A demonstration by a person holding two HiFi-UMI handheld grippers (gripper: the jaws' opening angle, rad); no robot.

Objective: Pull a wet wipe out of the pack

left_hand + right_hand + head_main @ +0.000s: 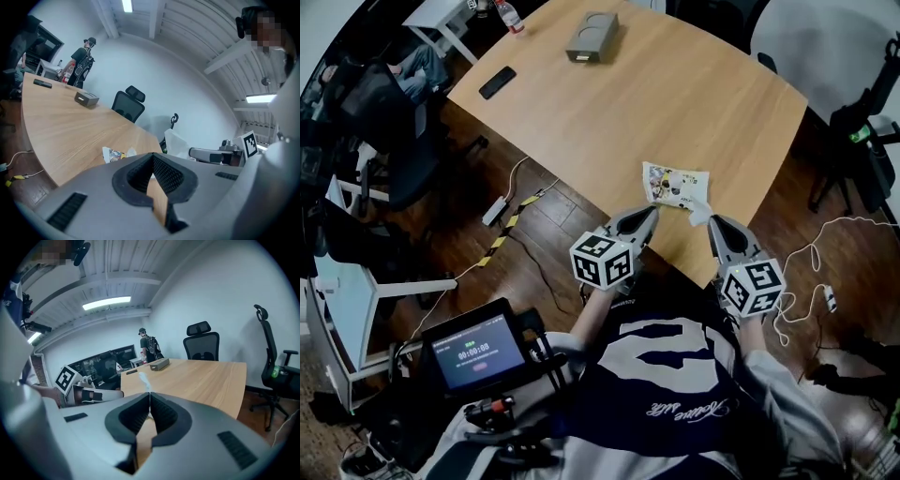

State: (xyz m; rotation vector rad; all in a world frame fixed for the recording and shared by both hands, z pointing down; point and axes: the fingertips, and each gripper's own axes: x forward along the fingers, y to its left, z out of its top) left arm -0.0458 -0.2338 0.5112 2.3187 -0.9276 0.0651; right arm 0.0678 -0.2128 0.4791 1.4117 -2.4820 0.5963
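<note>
Wet-wipe pack (675,184) sits near the tabletop (694,103) edge. The right gripper (713,224) has its fingers pinched on the wipe (700,209); the left gripper (651,214) has its fingers closed on nothing. I'd pin the pack first, then pull steadily.

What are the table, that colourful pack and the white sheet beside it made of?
Table: wood or wood-look laminate, matte, with pale grain lines. Pack: probably thin plastic film, printed and crinkled. Wipe: soft white cloth-like sheet, limp and bunched.
</note>
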